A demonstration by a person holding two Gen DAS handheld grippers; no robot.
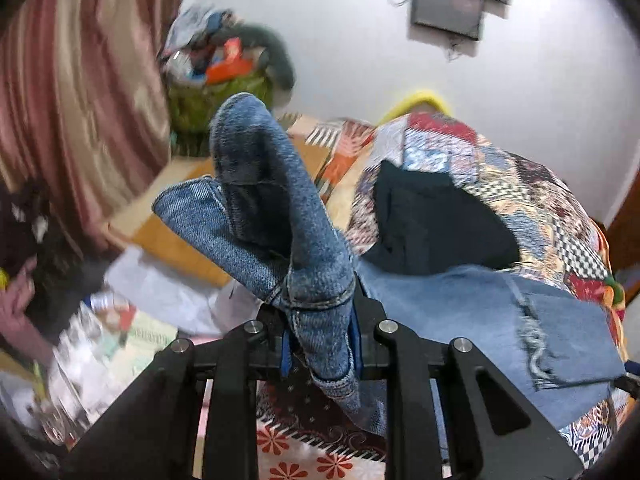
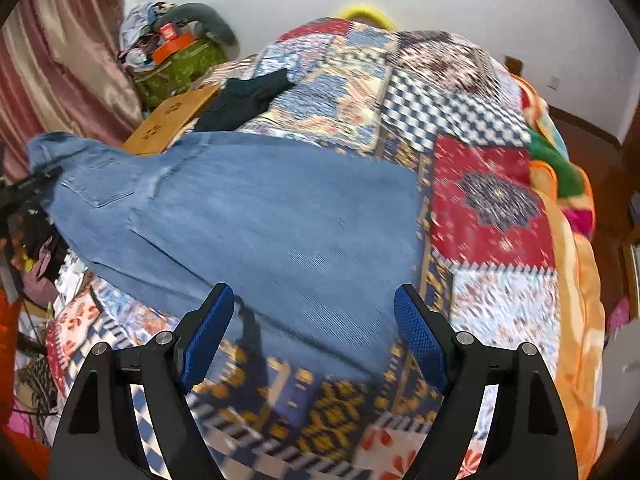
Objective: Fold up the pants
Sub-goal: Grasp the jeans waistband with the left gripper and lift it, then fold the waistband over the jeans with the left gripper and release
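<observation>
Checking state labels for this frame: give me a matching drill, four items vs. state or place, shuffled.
Items:
1. left gripper
2. right gripper
3. jeans
4. dark garment

States:
A. open, above the denim
B. spread across the patchwork quilt, one end lifted
C. shut on a bunched denim edge
D. lying on the quilt beyond the jeans

Pairs: 1-C, 2-A, 3-B, 4-D

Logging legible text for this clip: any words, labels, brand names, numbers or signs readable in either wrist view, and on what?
None can be read.
Orange box on the clutter pile: its white label is too blurred.
Papers and packaging on the floor: print is motion-blurred.
Jeans: no tag or brand patch visible.
Wall screen: dark, no text.
</observation>
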